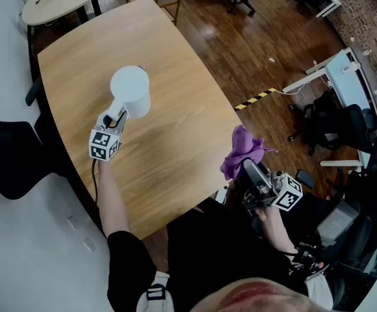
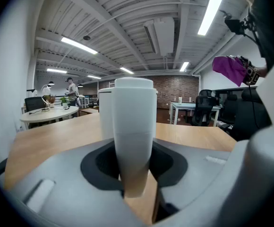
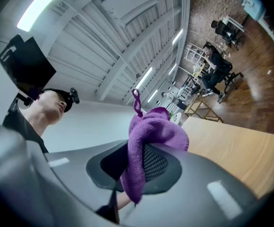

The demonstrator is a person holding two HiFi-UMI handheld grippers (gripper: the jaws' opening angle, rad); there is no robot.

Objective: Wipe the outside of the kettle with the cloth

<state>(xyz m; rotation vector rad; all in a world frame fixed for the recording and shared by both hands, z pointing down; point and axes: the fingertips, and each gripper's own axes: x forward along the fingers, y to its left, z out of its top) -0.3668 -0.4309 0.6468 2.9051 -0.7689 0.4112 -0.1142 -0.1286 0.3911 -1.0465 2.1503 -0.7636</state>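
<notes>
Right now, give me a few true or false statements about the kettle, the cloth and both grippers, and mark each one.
1. The left gripper is shut on the white kettle's handle. True.
2. The purple cloth lies flat on the wooden table. False: it is pinched in the right gripper, by the table's edge.
3. The cloth is touching the kettle. False: they are well apart.
4. The kettle is upright. True.
</notes>
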